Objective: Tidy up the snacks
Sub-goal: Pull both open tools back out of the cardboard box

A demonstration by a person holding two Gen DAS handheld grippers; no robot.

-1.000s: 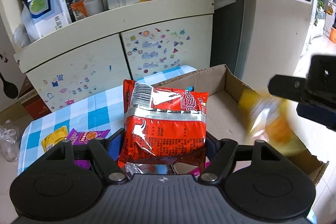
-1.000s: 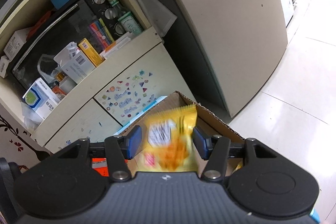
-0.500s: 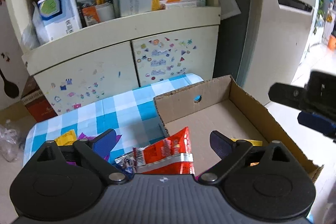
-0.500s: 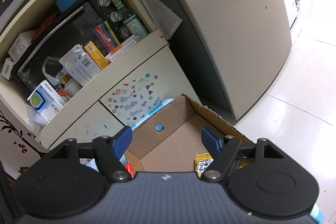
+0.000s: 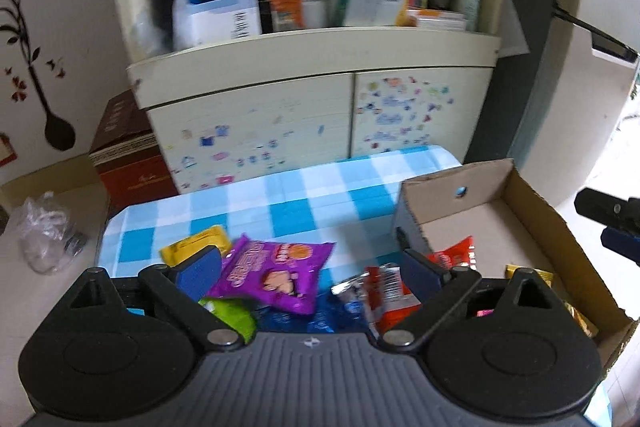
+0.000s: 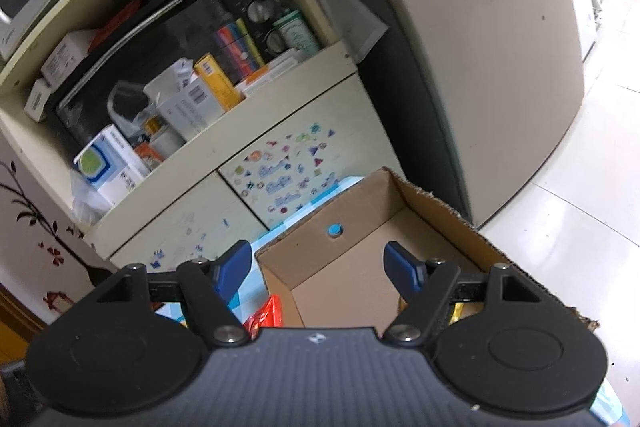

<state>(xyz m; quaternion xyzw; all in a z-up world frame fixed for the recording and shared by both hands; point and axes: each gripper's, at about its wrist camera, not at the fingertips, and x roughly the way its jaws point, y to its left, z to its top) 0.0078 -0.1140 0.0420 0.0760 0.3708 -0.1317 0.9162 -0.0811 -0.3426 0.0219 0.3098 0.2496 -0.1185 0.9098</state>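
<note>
Hovering over the blue-checked counter (image 5: 280, 211), left tool (image 5: 312, 267) has its jaws spread wide, gripping nothing. Between and beneath them: purple snack packet (image 5: 276, 275), flat on the cloth. Yellow packet (image 5: 196, 243) just beside it, partly behind the left pad. Green packet (image 5: 236, 315) and blue packet (image 5: 320, 319) nearer the tool body. Red packet (image 5: 452, 255) lies over the near wall of the cardboard box (image 5: 536, 211). Right tool (image 6: 318, 263) above the box (image 6: 352, 227), jaws well apart, empty. Yellow packet inside, by the right pad (image 6: 456, 311).
</note>
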